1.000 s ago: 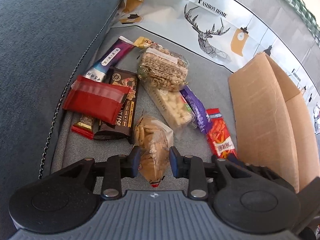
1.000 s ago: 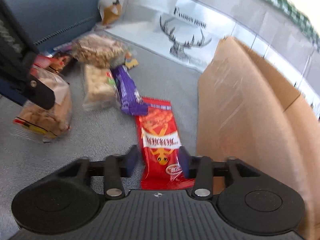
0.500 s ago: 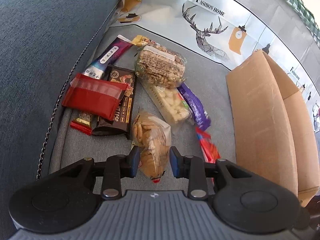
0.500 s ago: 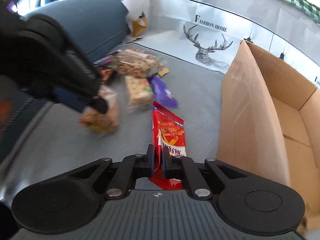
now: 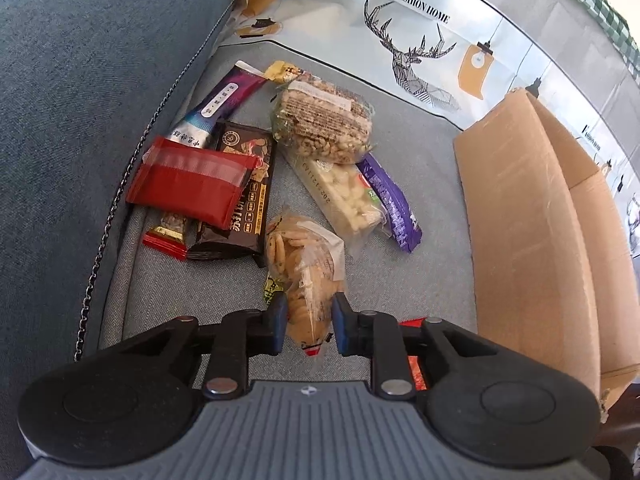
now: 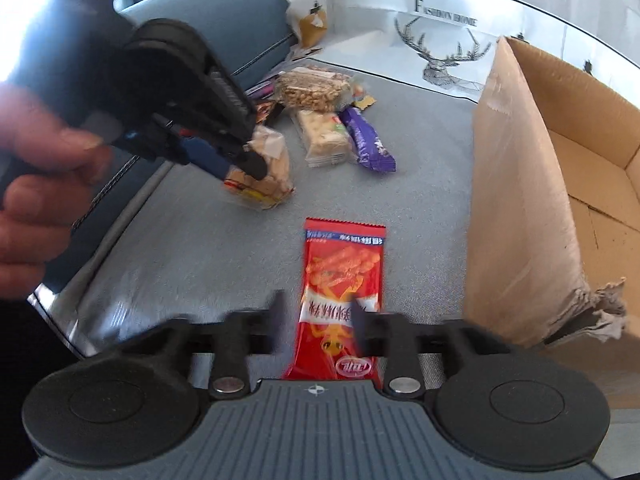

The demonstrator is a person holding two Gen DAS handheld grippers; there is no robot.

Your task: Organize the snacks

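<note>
My left gripper [image 5: 308, 320] is shut on a clear bag of small crackers [image 5: 306, 264] on the grey sofa seat; it also shows in the right wrist view [image 6: 264, 176], held by the left gripper [image 6: 244, 164]. My right gripper [image 6: 318, 316] is open, its fingers blurred, over a red snack packet [image 6: 340, 292] that lies flat on the seat just left of the cardboard box [image 6: 520, 208]. Several other snacks lie in a pile: a red pouch [image 5: 192, 184], a dark brown pack [image 5: 240, 200], a nut bar bag [image 5: 324, 124], a white puffed bar [image 5: 344, 196] and a purple bar [image 5: 390, 204].
The open cardboard box [image 5: 520, 220] stands on the right of the seat, its near corner torn [image 6: 600, 316]. The blue sofa arm [image 5: 80, 80] rises on the left. A white cover with a deer print [image 5: 420, 48] hangs behind.
My right gripper was shut on the red packet half a second ago; now it has opened and the packet lies on the seat. My left gripper has closed in on the cracker bag.
</note>
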